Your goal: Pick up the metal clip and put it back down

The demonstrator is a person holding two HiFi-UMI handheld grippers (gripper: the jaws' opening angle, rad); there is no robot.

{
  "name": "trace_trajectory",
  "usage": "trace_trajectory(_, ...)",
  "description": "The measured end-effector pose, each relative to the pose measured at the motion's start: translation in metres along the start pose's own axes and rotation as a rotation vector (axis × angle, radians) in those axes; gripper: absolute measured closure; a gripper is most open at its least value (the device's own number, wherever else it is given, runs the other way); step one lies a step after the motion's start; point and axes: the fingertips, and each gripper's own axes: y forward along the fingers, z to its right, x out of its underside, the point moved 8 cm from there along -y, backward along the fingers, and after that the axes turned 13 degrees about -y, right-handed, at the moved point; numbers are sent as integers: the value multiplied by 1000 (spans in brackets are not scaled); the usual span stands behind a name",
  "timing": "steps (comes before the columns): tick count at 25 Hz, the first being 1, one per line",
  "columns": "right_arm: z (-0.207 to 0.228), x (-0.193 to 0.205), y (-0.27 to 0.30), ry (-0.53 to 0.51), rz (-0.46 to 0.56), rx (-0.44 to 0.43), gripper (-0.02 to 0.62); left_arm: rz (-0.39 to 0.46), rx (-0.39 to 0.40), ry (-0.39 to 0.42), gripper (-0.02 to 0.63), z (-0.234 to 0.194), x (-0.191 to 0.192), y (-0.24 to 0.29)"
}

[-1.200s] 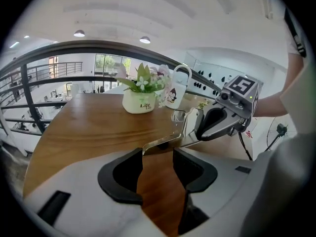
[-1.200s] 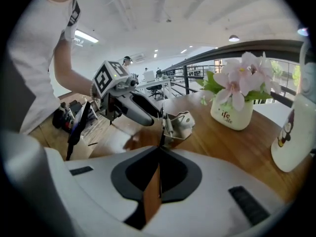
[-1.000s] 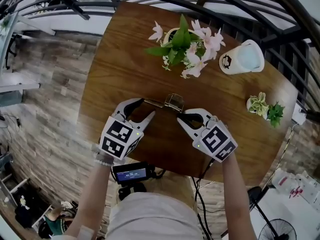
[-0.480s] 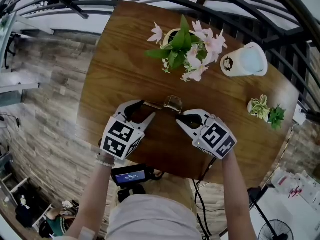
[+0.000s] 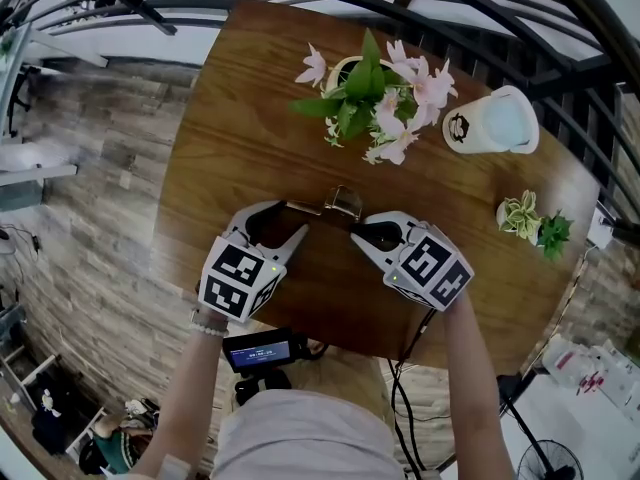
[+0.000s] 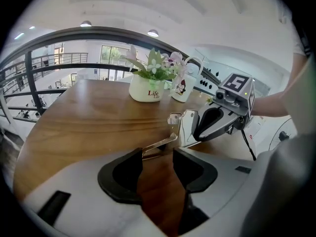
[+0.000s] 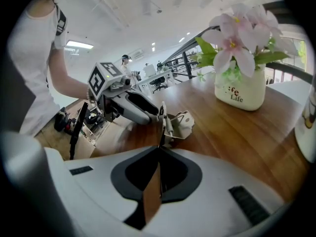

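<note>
white flower pot point(image 6: 147, 90), printed "Life" twice

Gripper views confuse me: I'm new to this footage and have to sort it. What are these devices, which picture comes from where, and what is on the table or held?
There is no robot here. A person holds a two-finger gripper in each hand, and the patterned cubes are part of the grippers. The head view comes from a camera on the person's head, looking down at the left gripper and right gripper over a wooden table. Each gripper view comes from a camera riding on that gripper, looking along its fingers. On the table stand a flower pot, a mug and a small plant. Nearer the person is a metal clip. The left fingers stand apart, with one clip handle reaching their tips. The right fingers look shut on the other handle.
</note>
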Motion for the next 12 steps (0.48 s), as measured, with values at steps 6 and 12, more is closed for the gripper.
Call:
trace_trajectory(6, 1, -3, 1, -33, -31, 40, 541, 9, 3, -9, 405, -1, 1, -4)
trace_trajectory(12, 0, -4, 3, -81, -70, 97, 512, 13, 7, -7, 405, -1, 4, -7)
